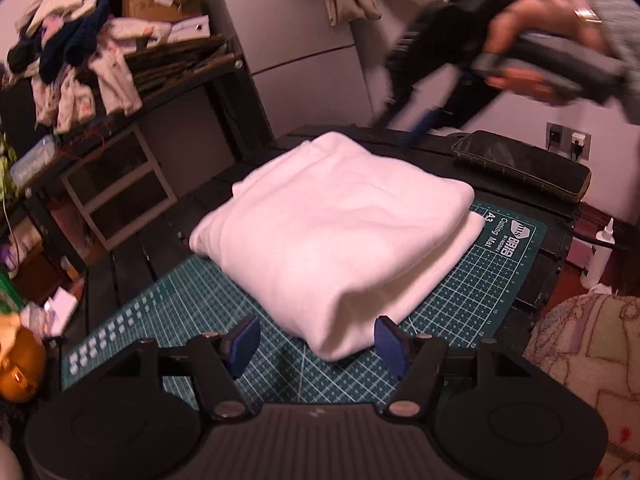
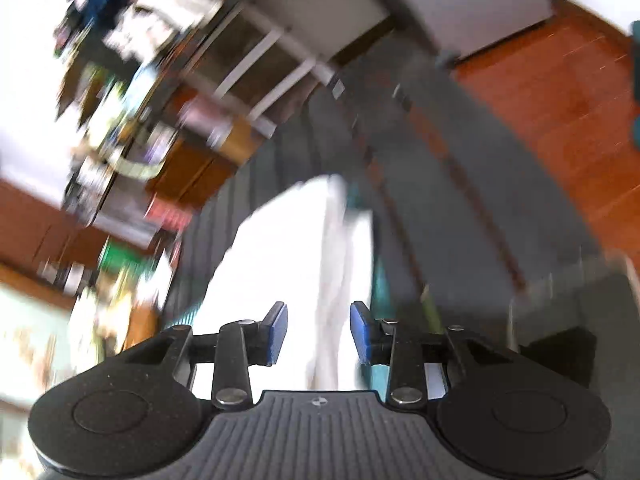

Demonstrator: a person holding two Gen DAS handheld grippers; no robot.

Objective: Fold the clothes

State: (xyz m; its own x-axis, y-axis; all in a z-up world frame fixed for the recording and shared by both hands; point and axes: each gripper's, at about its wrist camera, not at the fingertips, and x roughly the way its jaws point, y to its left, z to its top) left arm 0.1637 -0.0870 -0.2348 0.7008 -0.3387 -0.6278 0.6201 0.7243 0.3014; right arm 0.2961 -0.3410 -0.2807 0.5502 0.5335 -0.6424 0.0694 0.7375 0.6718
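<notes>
The white garment (image 1: 340,236) lies folded in a thick stack on the green cutting mat (image 1: 480,280), so the left gripper (image 1: 316,344) waits at its near corner, jaws apart and empty, while the right gripper (image 2: 319,334) hangs above, apart, holding nothing.

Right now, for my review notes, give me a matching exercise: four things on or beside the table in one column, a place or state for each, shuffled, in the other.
Things
1. white garment
2. cutting mat
3. phone
4. white bottle

Places or states
A. dark screen up, at the table's far edge
B. folded into a thick stack
C. upright, just off the table's right side
D. green with a grid, lying under the cloth

Pairs: 1-B, 2-D, 3-A, 4-C
</notes>
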